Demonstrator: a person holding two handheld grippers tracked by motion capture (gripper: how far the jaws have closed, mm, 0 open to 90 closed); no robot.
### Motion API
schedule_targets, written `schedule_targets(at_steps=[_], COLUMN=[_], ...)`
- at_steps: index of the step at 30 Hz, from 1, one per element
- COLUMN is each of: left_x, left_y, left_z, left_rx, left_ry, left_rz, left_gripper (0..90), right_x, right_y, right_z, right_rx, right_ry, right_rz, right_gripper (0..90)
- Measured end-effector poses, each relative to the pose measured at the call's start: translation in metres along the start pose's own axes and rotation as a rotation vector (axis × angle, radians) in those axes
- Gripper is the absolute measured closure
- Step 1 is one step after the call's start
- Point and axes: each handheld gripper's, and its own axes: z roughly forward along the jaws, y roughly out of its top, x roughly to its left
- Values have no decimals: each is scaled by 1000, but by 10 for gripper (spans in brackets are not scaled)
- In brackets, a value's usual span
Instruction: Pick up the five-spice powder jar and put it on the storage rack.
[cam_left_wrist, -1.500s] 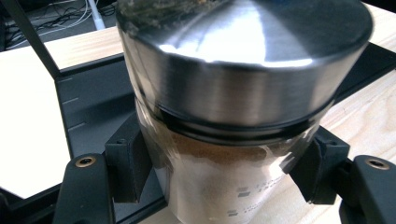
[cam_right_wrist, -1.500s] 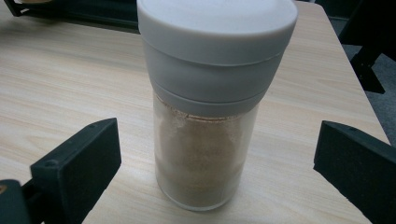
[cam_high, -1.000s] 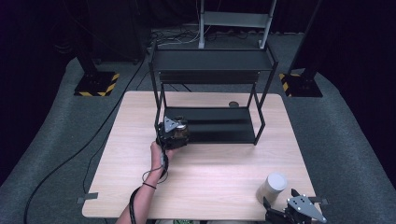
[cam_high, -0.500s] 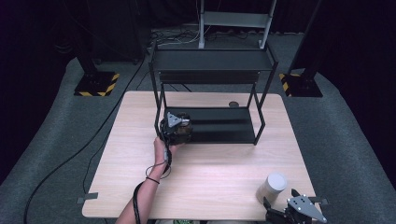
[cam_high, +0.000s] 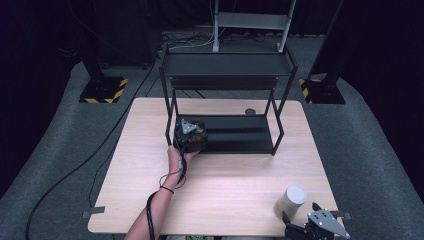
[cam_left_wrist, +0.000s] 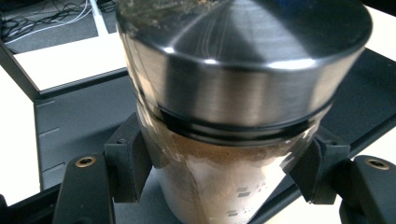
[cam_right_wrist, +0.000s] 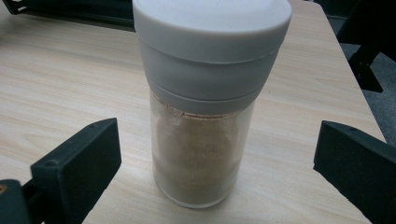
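Left gripper (cam_high: 190, 134) up at the front left corner of the black rack (cam_high: 227, 65), over the lower shelf (cam_high: 240, 135), jaws clamped tight on the glass jar (cam_left_wrist: 224, 186). Pads pressing both sides of the glass just under the steel lid (cam_left_wrist: 243, 60), seen close in the left gripper view. Brown powder inside, up to roughly the shoulder of the jar. Jar hanging just above the dark shelf surface, or perhaps already touching it; base cut off at the bottom edge, so hard to call. From the high view, left hand (cam_high: 176, 159) reaching in from the near side, forearm stretched across the worktop (cam_high: 210, 195), cable trailing along the wrist.

Over at the near right corner of the worktop, right gripper (cam_high: 312, 229) sitting low at the edge, jaws spread wide, holding nothing. Straight ahead of those jaws in the right gripper view, a second shaker (cam_right_wrist: 205, 121): clear body, pale powder, grey plastic cap (cam_right_wrist: 210, 46). Standing upright on the wood, between the two jaws, clear gaps on both sides, no contact. In the high view the same shaker (cam_high: 291, 200) just beyond the jaw tips, well apart from the rack.

Small dark round object (cam_high: 250, 112) on the worktop behind the lower shelf, too small to identify.
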Motion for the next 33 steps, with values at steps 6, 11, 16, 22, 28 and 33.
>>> schedule_targets(at_steps=[6,11,16,22,28,33], left_x=[-2,-4,-6,-9,-12,-15], left_y=[-2,-2,-3,-4,-5,-8], left_z=[7,13,17,24,30,35], left_rx=[-9,-7,-5,-8,-3,-9], left_ry=[2,2,0,-4,-8,-8], left_rz=[-2,4,16,25,29,22], left_gripper=[312,312,311,312,311,311], right_x=[0,0,0,0,0,-1], right_y=[0,0,0,0,0,0], right_z=[0,0,0,0,0,0], right_rx=[2,1,2,2,2,2], right_ry=[-1,-1,0,2,1,1], right_rz=[0,-1,0,0,0,-1], right_gripper=[0,0,0,0,0,0])
